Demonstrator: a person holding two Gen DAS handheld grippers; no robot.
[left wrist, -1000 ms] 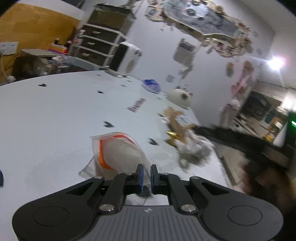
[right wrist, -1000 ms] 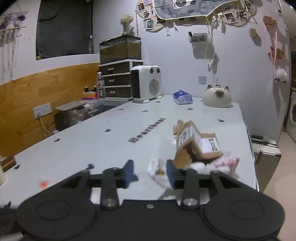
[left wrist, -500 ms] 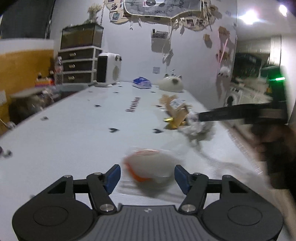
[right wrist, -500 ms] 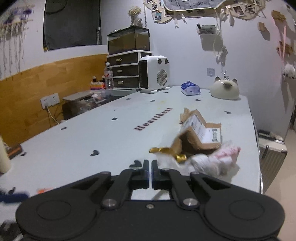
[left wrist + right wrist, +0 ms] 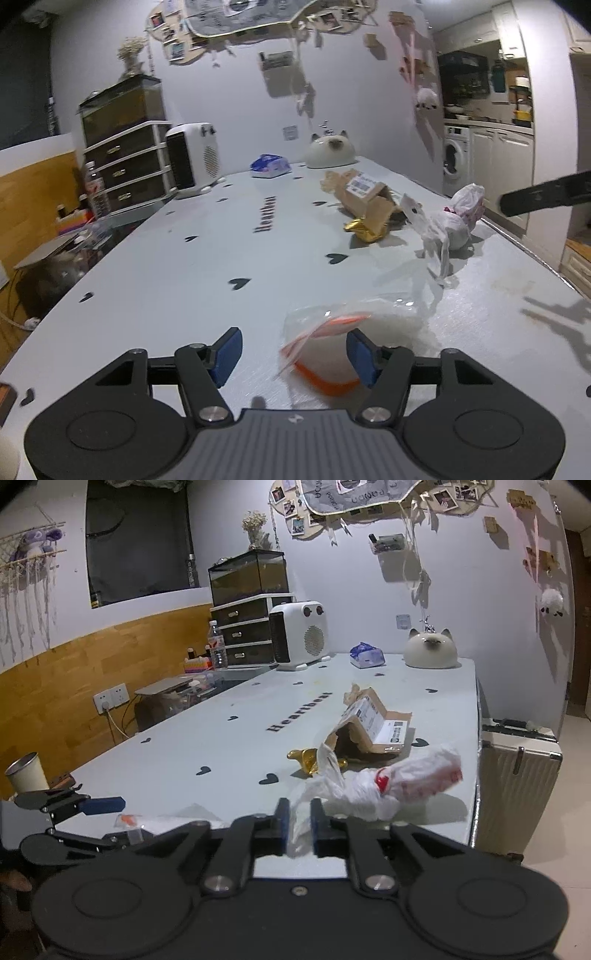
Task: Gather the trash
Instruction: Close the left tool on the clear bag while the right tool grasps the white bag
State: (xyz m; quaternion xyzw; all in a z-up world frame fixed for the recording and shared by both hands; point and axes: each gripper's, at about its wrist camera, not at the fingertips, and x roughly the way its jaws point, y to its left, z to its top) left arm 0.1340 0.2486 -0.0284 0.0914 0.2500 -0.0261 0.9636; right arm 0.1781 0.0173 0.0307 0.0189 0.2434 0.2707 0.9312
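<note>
Wide bare surface (image 5: 155, 280) is stretching away at frame left, its edge dropping off at right beside the suitcase (image 5: 517, 775). The left tool (image 5: 293, 350) is standing released, jaws just narrowing slightly around the zip bag (image 5: 343, 332) without pressing. The right tool (image 5: 297, 823), just easing apart, is pinching the white plastic bag (image 5: 388, 786).

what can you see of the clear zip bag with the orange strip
The zip bag is thin clear plastic with an orange seal strip along its mouth, crumpled and lying on the white table near its front edge. It sits between the blue pads of the left tool, which stand apart; whether the right-hand pad touches it is unclear. Contents look whitish, unclear. The other trash lies farther back, apart from it.
</note>
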